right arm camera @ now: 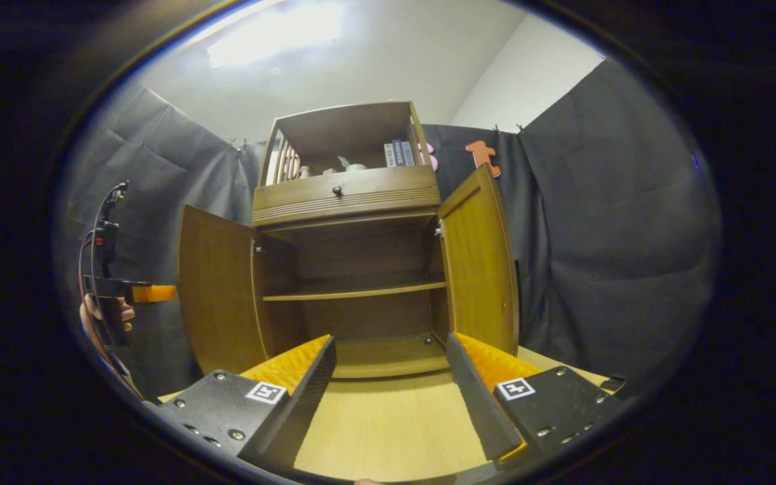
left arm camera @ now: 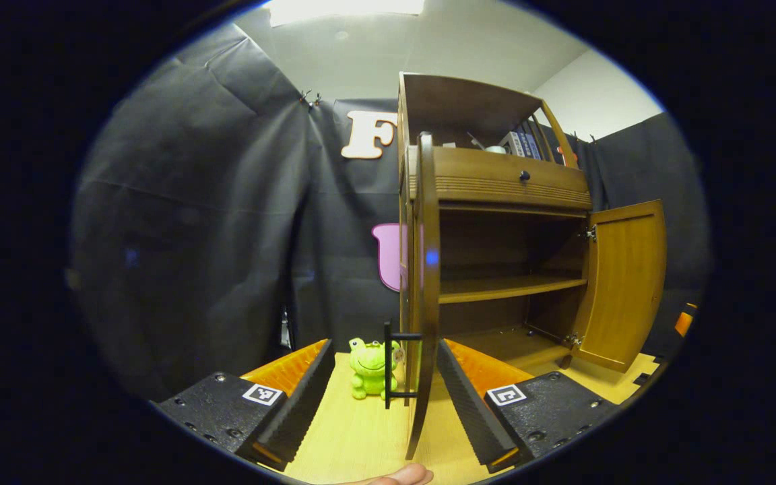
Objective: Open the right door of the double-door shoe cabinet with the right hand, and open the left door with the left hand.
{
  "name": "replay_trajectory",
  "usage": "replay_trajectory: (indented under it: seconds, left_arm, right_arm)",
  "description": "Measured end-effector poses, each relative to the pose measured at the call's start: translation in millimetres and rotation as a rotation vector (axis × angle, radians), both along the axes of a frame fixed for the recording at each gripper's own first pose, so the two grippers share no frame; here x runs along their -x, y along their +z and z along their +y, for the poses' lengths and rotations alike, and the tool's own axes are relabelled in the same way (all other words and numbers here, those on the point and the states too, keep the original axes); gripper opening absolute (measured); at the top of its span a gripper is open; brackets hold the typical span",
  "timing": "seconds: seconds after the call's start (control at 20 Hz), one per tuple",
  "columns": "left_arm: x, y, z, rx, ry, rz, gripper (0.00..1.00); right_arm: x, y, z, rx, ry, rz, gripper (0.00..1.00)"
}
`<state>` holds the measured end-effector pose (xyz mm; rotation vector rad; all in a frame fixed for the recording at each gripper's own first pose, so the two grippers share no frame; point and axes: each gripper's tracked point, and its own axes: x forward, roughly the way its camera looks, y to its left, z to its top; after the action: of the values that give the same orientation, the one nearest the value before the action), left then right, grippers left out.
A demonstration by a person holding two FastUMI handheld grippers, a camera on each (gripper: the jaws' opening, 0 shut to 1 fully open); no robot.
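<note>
Both cabinet (right arm camera: 347, 269) doors stand swung wide, the left door (left arm camera: 424, 289) edge-on between the spread fingers of the left gripper (left arm camera: 385, 397), the right gripper (right arm camera: 388, 397) likewise spread before the cabinet; stiff, light hinged panels, best taken by the handle (left arm camera: 391, 364).

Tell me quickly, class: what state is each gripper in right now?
Left gripper: open, holding nothing, its jaws either side of the left door's handle.
Right gripper: open, holding nothing.
</note>
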<state>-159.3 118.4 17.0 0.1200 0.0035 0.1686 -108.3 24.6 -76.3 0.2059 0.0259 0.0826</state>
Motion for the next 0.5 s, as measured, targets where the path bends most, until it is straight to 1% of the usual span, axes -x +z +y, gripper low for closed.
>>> replay_trajectory:
  seconds: [0.05, 0.1, 0.2, 0.3, 0.35, 0.5]
  left_arm:
    - [3.1, 14.3, -7.8, -0.024, -0.007, -0.032, 0.91]
    - [4.6, 23.7, -15.3, -0.03, -0.009, -0.059, 0.91]
    - [5.3, 39.3, -35.3, -0.017, -0.04, -0.106, 0.91]
    - [2.8, 43.3, -53.6, 0.004, -0.076, -0.121, 0.92]
    - [-0.1, 46.1, -64.2, 0.013, -0.098, -0.128, 0.96]
    - [-9.8, 42.8, -89.1, 0.046, -0.129, -0.132, 0.96]
  right_arm:
    - [-0.3, -0.9, -2.3, -0.011, -0.006, 0.002, 0.98]
    - [-0.4, -0.7, -3.9, -0.015, -0.011, 0.001, 0.98]
    - [0.4, -0.2, -8.7, -0.011, -0.025, -0.004, 0.98]
    - [-1.3, 1.3, -13.0, -0.013, -0.036, -0.011, 0.98]
    - [-2.2, 2.4, -14.4, -0.014, -0.04, -0.015, 0.98]
    - [-9.7, 4.4, -20.2, 0.007, -0.052, -0.014, 0.98]
